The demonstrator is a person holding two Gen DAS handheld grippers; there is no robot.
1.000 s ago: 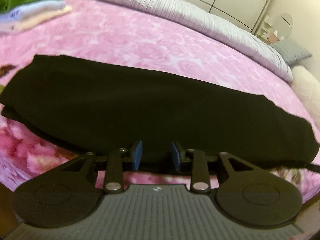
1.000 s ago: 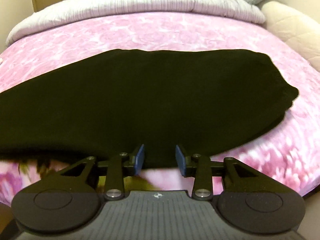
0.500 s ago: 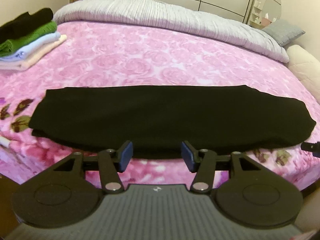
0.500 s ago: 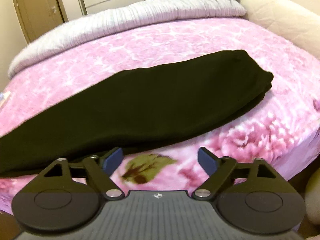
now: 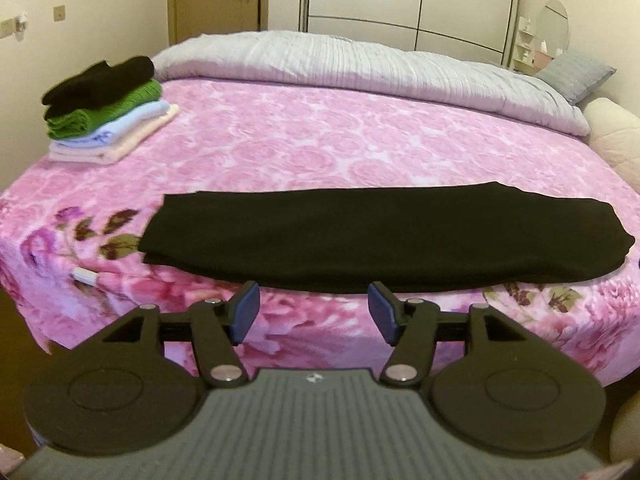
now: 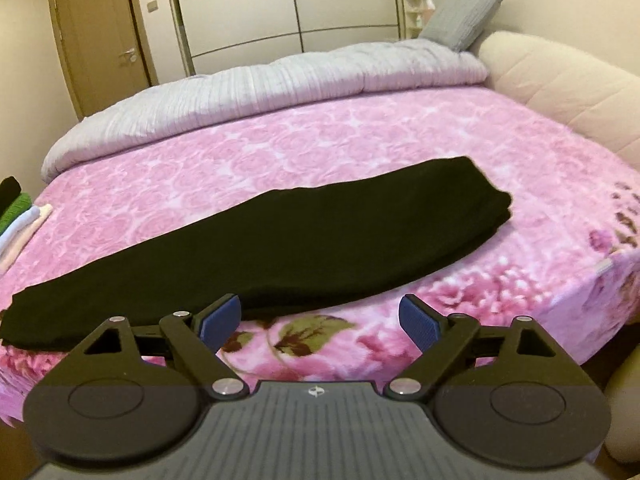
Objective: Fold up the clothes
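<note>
Landmark: the black garment (image 5: 360, 240), folded into a long flat strip lying across the near part of the pink floral bedspread (image 5: 320, 140), long side roughly parallel to the bed's near edge.

Far left of the garment, at the bed's left corner: stack of folded clothes (image 5: 108, 108), black on top, then green, light blue, cream at the bottom. Well apart from the garment. In the right wrist view the same stack (image 6: 16, 216) is cut off by the left frame edge.

Just left of the garment's left end, on the spread: small white tag-like thing (image 5: 84, 276), too small to identify.

Left gripper (image 5: 314, 312): jaws wide apart, blue pads facing each other, nothing between them. Sits in front of the garment's near edge, about mid-length; whether it touches the cloth can't be told.

Behind the garment: bare pink spread, then a rolled grey duvet (image 5: 360, 60) along the far side, wardrobe doors (image 5: 408, 0) beyond.

Right gripper (image 6: 320, 320): jaws spread wide, even wider than the left one, empty. Positioned in front of the garment's near edge, toward the right half; its left pad overlaps the cloth edge in view, contact unclear.

Right of the garment's right end: grey pillow (image 6: 460, 20) far back, cream padded headboard (image 6: 560, 92) along the right side.
</note>
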